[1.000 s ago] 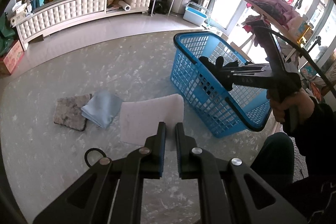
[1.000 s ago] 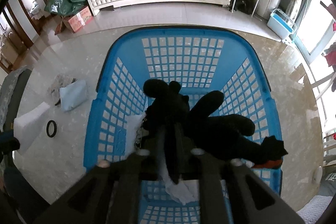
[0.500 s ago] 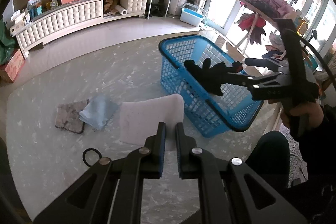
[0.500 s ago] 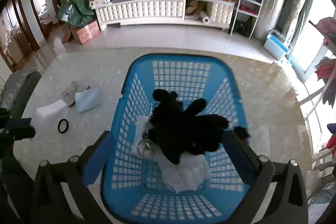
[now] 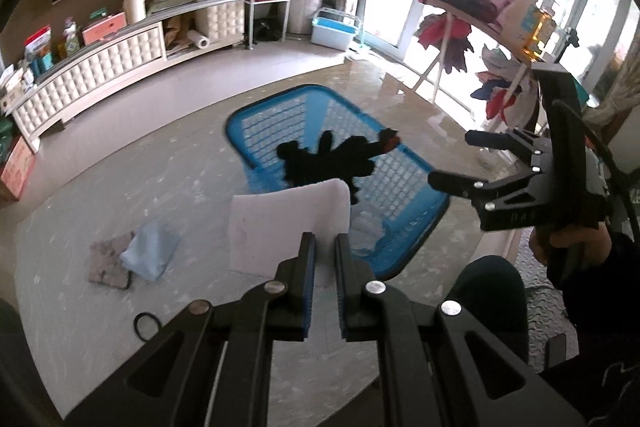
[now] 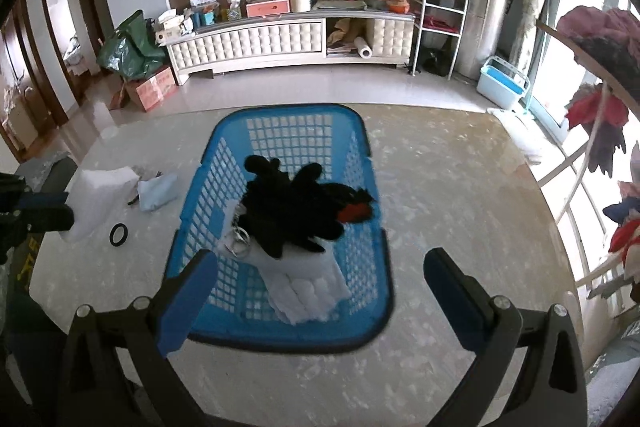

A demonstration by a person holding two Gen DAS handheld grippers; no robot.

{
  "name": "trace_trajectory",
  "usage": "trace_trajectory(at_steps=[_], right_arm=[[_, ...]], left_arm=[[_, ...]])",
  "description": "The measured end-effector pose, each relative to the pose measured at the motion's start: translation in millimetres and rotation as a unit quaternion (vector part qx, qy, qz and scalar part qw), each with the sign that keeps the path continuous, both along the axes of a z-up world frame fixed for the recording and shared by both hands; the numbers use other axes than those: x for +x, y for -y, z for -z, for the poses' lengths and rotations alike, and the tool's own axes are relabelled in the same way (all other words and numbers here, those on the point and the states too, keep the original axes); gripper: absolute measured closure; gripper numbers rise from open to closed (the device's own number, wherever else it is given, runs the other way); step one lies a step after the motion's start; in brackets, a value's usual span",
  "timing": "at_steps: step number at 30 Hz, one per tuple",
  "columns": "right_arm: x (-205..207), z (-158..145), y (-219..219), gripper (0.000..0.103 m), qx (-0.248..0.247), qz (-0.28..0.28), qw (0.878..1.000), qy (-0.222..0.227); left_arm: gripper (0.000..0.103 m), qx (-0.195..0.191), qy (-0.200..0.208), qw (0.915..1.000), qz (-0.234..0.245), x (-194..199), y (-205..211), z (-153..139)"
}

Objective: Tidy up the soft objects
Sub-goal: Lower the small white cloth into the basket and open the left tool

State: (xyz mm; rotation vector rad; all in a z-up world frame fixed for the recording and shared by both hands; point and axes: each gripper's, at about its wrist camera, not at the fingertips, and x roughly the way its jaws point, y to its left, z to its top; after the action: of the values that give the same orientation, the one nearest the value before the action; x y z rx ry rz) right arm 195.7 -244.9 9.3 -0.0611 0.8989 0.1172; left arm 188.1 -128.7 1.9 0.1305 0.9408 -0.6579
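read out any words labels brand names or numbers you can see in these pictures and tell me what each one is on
None can be read for certain.
Raised lettering on the right gripper body: too blurred to read.
Yellow marks at the left edge of the right wrist view, beside the left gripper: unreadable.
Print on the red cardboard box on the floor: too small.
Packages on the white cabinet: too small.

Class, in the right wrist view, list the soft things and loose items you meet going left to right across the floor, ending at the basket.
white foam sheet → black ring → light blue cloth → blue basket
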Motion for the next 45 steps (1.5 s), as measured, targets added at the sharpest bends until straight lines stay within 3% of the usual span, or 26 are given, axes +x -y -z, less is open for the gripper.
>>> trace_trajectory(at_steps=[14, 32, 45], right_arm=[[-12, 13, 41, 0.000, 0.035, 0.021, 0.999, -0.005], [-2, 33, 62, 0.000, 0.068, 0.037, 0.997, -0.022], [7, 42, 74, 0.000, 0.080, 0.050, 0.995, -0.026]], left_arm=[[0.095, 0.052, -0.031, 0.9951, 0.078, 19, 98, 31], [0.094, 0.089, -0.087, 0.9833, 0.133, 52, 146, 95], [0.094, 0.107, -0.100, 0.9784, 0.146, 60, 164, 109]])
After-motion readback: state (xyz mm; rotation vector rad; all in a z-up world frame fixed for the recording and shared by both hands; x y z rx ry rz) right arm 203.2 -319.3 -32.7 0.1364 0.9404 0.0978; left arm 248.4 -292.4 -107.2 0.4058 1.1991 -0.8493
